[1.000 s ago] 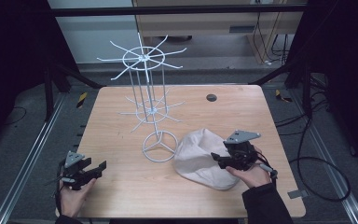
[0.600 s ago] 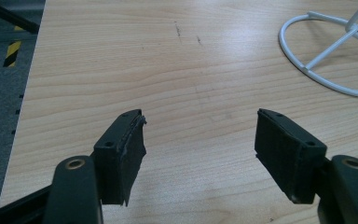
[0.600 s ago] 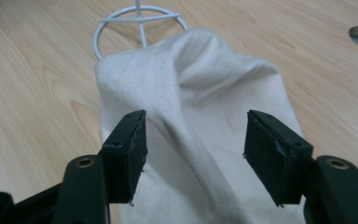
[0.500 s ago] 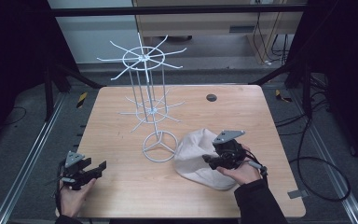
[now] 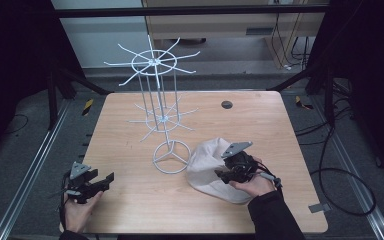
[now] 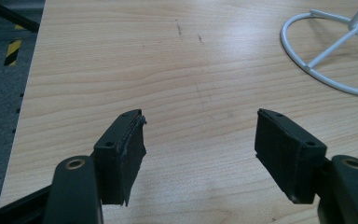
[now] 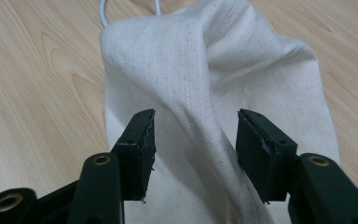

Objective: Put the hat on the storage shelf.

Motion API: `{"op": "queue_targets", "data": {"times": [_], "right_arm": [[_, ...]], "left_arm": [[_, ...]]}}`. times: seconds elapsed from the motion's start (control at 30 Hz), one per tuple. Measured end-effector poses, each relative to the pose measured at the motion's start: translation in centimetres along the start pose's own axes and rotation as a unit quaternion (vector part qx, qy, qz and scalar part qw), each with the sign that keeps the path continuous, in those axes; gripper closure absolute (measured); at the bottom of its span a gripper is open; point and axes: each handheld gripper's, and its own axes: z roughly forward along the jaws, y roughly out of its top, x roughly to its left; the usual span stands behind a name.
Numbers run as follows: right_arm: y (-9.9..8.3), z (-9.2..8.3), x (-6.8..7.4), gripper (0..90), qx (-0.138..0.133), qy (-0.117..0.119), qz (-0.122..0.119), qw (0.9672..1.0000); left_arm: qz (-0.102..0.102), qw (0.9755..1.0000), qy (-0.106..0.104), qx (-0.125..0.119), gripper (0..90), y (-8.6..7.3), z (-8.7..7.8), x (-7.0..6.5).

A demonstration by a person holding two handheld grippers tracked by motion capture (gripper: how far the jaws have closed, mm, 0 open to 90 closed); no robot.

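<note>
A cream cloth [image 5: 207,162] lies bunched on the wooden table [image 5: 260,125], right of the white wire stand's base. My right gripper [image 5: 223,175] hovers low over the cloth's near side, pointing left. In the right gripper view a raised fold of the cloth [image 7: 205,70] runs between the jaws of my right gripper [image 7: 196,128]. The jaws have just been closing, but a gap still shows on each side of the fold. My left gripper [image 5: 105,181] rests at the table's front left, open, with bare wood between its pads [image 6: 126,149].
The white wire stand [image 5: 160,100] with spoke arms rises at the table's middle, and its ring base [image 6: 326,60] lies ahead and right of my left gripper. A small dark round spot [image 5: 226,104] marks the far side of the table. Dark floor and metal rails surround it.
My right gripper has slid left over the cloth and dropped a little. Its jaws have narrowed around the fold. The left gripper has kept still.
</note>
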Motion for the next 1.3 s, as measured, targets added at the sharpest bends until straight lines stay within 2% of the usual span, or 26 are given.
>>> {"op": "queue_targets", "data": {"times": [0.37, 0.7, 1.07, 1.3], "right_arm": [[-0.1, 0.9, -0.4, 57.8, 0.020, 0.000, -0.006, 0.9998], [0.1, 2.1, -0.6, 67.7, 0.059, 0.008, -0.022, 0.9980], [0.1, 2.6, -0.8, 84.4, 0.072, 0.001, -0.029, 0.9970], [0.5, 2.2, -0.9, 87.5, 0.074, -0.001, -0.028, 0.9969]], "left_arm": [[0.001, 1.0000, 0.000, 0.003, 32.9, 0.0, 0.1, 0.0], [0.001, 1.0000, 0.000, 0.005, 32.9, 0.0, 0.2, 0.0], [0.003, 1.0000, 0.000, 0.006, 32.9, 0.0, 0.2, 0.0], [0.002, 1.0000, 0.000, 0.006, 32.9, 0.0, 0.2, 0.0]]}}
